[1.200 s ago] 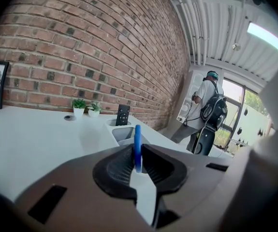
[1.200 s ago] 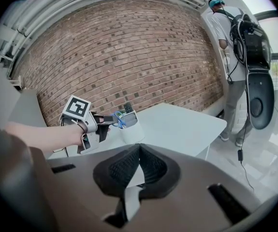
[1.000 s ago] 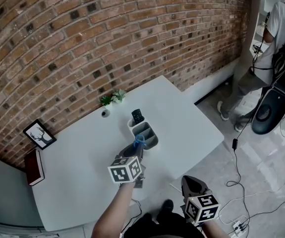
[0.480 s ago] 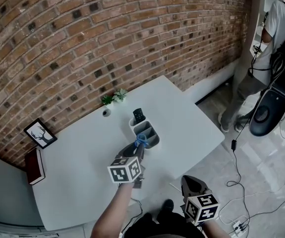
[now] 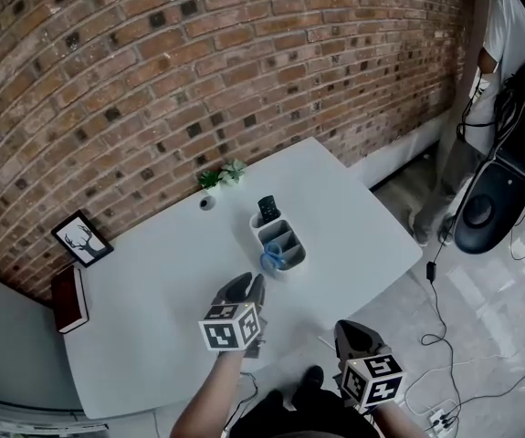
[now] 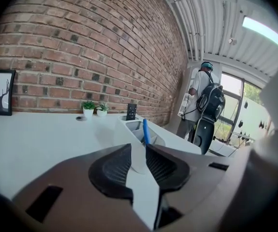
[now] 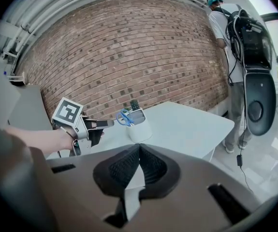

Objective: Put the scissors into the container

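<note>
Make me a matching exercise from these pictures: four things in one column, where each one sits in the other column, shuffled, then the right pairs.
Things
1. scissors
2. remote
3. framed picture
4. potted plants

Places
A. at the left end of the table, next to the red book
B. upright in the far end of the container
C. blue handles up, in the container's near end
D. on the table close to the brick wall, beyond the container

Pairs: 1-C, 2-B, 3-A, 4-D
</note>
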### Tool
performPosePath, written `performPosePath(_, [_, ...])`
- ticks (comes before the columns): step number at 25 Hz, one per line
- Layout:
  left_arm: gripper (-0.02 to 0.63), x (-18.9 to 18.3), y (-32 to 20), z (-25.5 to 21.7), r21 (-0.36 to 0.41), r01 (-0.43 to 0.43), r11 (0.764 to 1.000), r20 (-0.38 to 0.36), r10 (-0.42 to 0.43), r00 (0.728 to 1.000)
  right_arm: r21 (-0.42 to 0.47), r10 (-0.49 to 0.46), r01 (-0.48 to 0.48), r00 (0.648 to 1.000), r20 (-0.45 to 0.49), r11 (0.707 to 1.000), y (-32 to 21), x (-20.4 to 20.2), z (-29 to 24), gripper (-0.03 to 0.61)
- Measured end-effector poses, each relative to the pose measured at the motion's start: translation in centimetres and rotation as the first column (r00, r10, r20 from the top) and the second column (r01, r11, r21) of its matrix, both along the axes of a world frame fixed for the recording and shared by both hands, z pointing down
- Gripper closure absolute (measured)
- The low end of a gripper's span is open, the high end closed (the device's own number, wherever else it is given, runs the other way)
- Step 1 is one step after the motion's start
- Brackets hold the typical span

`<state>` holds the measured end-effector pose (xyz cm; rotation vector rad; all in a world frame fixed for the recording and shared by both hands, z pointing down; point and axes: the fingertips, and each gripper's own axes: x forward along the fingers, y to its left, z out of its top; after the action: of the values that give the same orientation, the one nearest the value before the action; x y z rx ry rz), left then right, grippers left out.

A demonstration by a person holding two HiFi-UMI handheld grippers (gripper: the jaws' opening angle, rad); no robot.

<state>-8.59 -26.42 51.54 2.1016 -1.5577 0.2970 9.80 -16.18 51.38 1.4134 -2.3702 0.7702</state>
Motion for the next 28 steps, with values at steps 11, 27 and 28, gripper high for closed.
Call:
performPosePath(11, [0.550, -3.3, 3.8, 1.0, -0.031, 0.046, 0.998, 0.046, -0.045, 0.998, 0.015, -0.027, 0.027, 0.999, -0.022, 1.000, -0.6, -1.8, -0.5, 0.578])
performPosePath(27, [0.578, -5.0, 7.7, 1.3, -0.046, 0.065, 0.997, 0.076, -0.062, 0.995, 0.020, -0.057, 0.057, 0.998, -0.019, 0.998, -1.2, -3.3, -0.7, 0.578])
performPosePath(28, [0.580, -4.9, 7.8, 1.2, -0.045, 0.064, 0.997, 0.078, -0.060, 0.995, 0.021, -0.057, 0.057, 0.998, -0.020, 0.998, -1.3, -3.3, -0.7, 0.578])
